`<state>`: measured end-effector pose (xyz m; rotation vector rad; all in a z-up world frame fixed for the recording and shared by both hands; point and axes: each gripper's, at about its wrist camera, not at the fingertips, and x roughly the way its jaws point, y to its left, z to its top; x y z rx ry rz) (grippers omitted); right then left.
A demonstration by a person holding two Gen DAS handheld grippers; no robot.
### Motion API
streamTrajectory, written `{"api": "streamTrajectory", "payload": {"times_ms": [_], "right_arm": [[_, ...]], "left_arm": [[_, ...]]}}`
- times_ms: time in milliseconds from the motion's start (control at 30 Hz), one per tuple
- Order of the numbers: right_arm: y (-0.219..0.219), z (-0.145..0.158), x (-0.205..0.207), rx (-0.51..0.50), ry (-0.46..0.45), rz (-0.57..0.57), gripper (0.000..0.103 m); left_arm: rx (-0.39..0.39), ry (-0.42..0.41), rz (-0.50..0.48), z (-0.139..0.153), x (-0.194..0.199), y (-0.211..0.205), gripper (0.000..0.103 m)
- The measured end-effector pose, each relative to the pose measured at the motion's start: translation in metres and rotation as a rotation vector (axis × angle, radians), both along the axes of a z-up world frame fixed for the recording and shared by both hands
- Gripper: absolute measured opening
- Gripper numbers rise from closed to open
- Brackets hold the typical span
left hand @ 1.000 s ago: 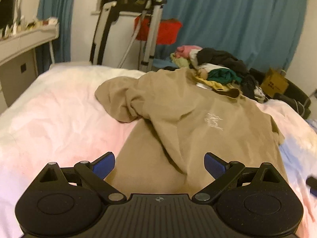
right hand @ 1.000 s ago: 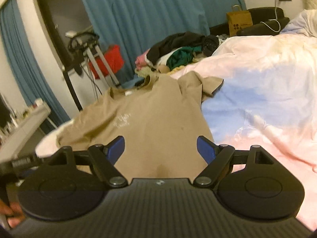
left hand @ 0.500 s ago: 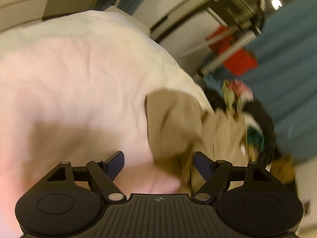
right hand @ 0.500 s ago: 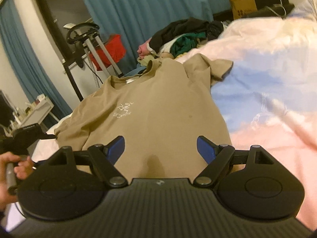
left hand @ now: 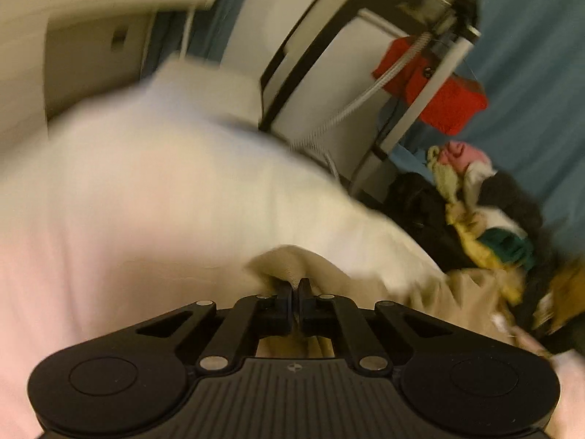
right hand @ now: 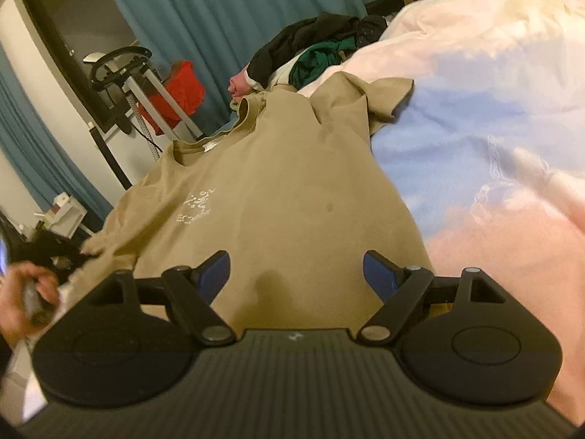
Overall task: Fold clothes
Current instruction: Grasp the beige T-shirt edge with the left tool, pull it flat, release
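left wrist: fingers (left hand: 286,301) now clamp tan shirt (left hand: 292,263).

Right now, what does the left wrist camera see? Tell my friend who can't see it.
The left tongs are shut on a fold of the tan shirt, which lies on a pale bedspread. Behind, blurry, are a heap of clothes, a red bag and blue curtains.

Left claw (left hand: 295,289): fingers closed together, fabric pinched between. Right claw (right hand: 296,274): fingers spread wide, gripping nothing.
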<state>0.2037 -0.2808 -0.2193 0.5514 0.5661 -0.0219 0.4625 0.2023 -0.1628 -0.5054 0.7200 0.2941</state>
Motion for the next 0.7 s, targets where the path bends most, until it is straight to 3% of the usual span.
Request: {"api": "streamTrajectory", "payload": {"times_ms": [233,300,467,500,567,700], "right_arm": [[0.011,-0.009,0.017,-0.119,-0.025,0.030,0.081],[0.013,-0.010,0.019,-0.136,-0.030,0.032,0.082],[0.014,-0.007,0.020,-0.159,-0.052,0.038,0.081],[0.015,-0.005,0.019,-0.162,-0.058,0.039,0.081],[0.016,0.001,0.014,-0.168,-0.074,0.044,0.081],[0.019,0.012,0.005,-0.181,-0.106,0.053,0.081]], "left_arm": [[0.426,0.028,-0.061,0.050,0.063,-0.017,0.004],[0.399,0.050,-0.072,0.037,0.063,-0.021,0.005],[0.378,0.023,-0.115,0.032,0.029,-0.032,0.041],[0.370,0.006,-0.135,0.037,0.016,-0.034,0.045],[0.371,-0.033,-0.173,0.050,-0.017,-0.045,0.064],[0.418,-0.132,-0.241,0.078,-0.096,-0.086,0.082]]}}
